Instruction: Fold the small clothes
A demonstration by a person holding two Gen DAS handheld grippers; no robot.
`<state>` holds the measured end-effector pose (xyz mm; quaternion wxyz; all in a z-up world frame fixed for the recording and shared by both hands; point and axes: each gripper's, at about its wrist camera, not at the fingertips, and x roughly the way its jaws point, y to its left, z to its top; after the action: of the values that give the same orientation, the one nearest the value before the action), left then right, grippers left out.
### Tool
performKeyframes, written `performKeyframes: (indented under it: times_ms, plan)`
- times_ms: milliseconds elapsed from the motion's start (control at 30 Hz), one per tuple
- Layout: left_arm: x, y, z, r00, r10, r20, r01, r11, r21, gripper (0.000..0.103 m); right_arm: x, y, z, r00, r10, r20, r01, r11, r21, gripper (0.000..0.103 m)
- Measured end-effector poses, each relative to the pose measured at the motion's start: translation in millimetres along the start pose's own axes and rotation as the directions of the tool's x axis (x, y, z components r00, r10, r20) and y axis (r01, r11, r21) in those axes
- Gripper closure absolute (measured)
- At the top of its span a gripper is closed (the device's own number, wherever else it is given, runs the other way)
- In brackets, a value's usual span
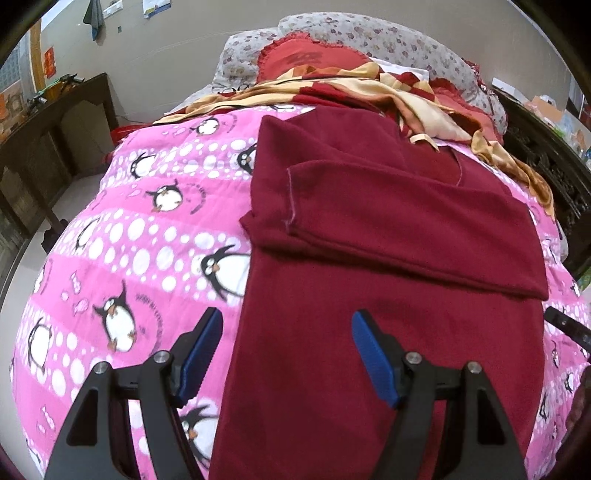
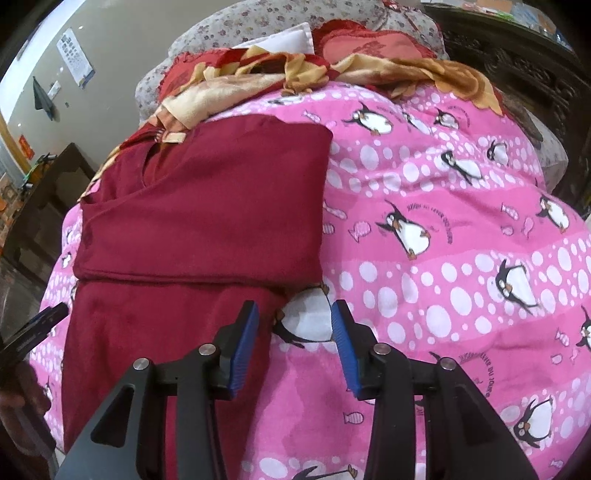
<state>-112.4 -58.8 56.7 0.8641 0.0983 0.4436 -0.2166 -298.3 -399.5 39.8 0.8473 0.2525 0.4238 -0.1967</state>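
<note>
A dark red garment [image 1: 369, 258] lies flat on a pink penguin quilt [image 1: 129, 258] that covers the bed. Its long axis runs from the near edge of the quilt toward the pillows [image 1: 332, 33], with the neck opening at the far end, next to a crumpled red and yellow blanket [image 1: 388, 88]. Both sleeves are folded across the chest, so the garment's sides make two nearly straight edges. The left tool [image 1: 288, 347] stands over the garment's left side edge with its jaws wide apart and nothing between them; one pad is above the quilt, the other above the red cloth. The right tool [image 2: 293, 332] stands at the garment's right side edge, jaws partly apart and not pressing on anything, with only quilt seen between the pads. To the right of the garment much bare quilt is free, and to its left also a wide strip. Dark wooden furniture [image 1: 55, 129] stands beside the bed, well apart from the garment.
</note>
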Motion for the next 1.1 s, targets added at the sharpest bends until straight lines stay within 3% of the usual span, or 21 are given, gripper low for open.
performKeyframes:
  times_ms: [233, 300, 333, 367, 467, 567, 733, 867, 1000, 1100]
  plan:
    - [-10.7, 16.6, -17.6, 1.000, 0.023, -0.004, -0.023, 1.000, -0.021, 0.027, 24.5, 2.0, -4.3, 0.999, 0.048, -0.024, -0.047, 0.998, 0.030, 0.051]
    - [-13.5, 21.1, -20.9, 1.000, 0.027, -0.005, -0.027, 0.999, -0.029, 0.027, 25.3, 4.5, -3.7, 0.997, 0.073, 0.009, -0.074, 0.997, 0.034, 0.064]
    - [-15.3, 23.4, -22.4, 1.000, 0.030, -0.004, -0.030, 0.999, -0.031, 0.027, 25.2, 5.0, -3.4, 0.995, 0.101, 0.013, -0.101, 0.994, 0.038, 0.084]
    - [-17.1, 25.2, -24.0, 1.000, 0.031, -0.001, -0.031, 0.999, -0.033, 0.027, 23.1, 6.4, -3.6, 0.992, 0.123, 0.012, -0.124, 0.991, 0.045, 0.084]
    - [-23.7, 33.7, -29.3, 0.999, 0.039, 0.005, -0.039, 0.999, -0.036, 0.027, 6.2, 2.9, -3.9, 0.994, 0.089, 0.065, -0.091, 0.995, 0.031, 0.086]
    - [-26.6, 41.7, -32.9, 0.999, 0.045, 0.004, -0.044, 0.998, -0.046, 0.027, -0.9, -18.9, -5.1, 0.989, 0.131, 0.068, -0.138, 0.985, 0.107, 0.086]
    - [-27.6, 50.3, -39.5, 0.999, 0.046, -0.009, -0.046, 0.998, -0.042, 0.027, 11.2, -16.9, -8.1, 0.995, 0.098, 0.029, -0.101, 0.990, 0.096, 0.085]
    - [-29.6, 57.5, -49.4, 0.999, 0.048, -0.019, -0.048, 0.999, -0.023, 0.027, 1.6, -24.3, -9.2, 0.995, 0.102, 0.012, -0.102, 0.982, 0.159, 0.059]
    - [-27.4, 63.7, -57.9, 0.999, 0.034, -0.041, -0.035, 0.999, -0.023, 0.027, -4.9, -10.8, -26.5, 0.981, 0.194, -0.020, -0.190, 0.975, 0.111, 0.053]
    - [-23.0, 63.6, -64.4, 0.998, 0.019, -0.067, -0.021, 0.999, -0.030, 0.027, 6.5, 2.3, -36.5, 0.982, 0.178, -0.060, -0.174, 0.983, 0.064, 0.051]
